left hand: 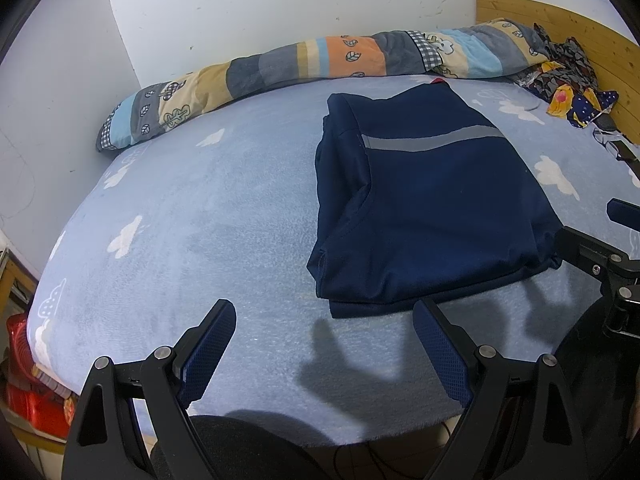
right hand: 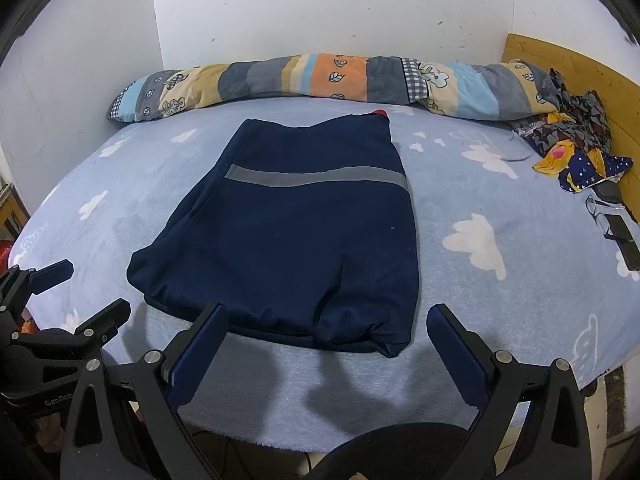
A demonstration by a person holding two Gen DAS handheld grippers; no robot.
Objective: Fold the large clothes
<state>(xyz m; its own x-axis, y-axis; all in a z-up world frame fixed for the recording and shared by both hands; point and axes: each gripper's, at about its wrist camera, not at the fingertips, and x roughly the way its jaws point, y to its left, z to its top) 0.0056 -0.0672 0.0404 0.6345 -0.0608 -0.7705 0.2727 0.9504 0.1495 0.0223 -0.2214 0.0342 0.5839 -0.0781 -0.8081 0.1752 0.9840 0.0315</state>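
A navy garment with a grey stripe (left hand: 428, 204) lies folded into a long rectangle on the light blue bed (left hand: 200, 216). It also shows in the right wrist view (right hand: 296, 236), with a bit of red at its far end. My left gripper (left hand: 324, 320) is open and empty, hovering above the bed just before the garment's near left corner. My right gripper (right hand: 328, 320) is open and empty, at the garment's near edge. The right gripper shows at the right edge of the left wrist view (left hand: 592, 236), and the left gripper at the left edge of the right wrist view (right hand: 96, 292).
A rolled patchwork quilt (right hand: 320, 76) lies along the far wall. Crumpled patterned clothes (right hand: 576, 148) and a dark phone (right hand: 624, 236) lie by the wooden headboard (right hand: 568, 68) at right. A red object (left hand: 24, 368) sits below the bed's left edge.
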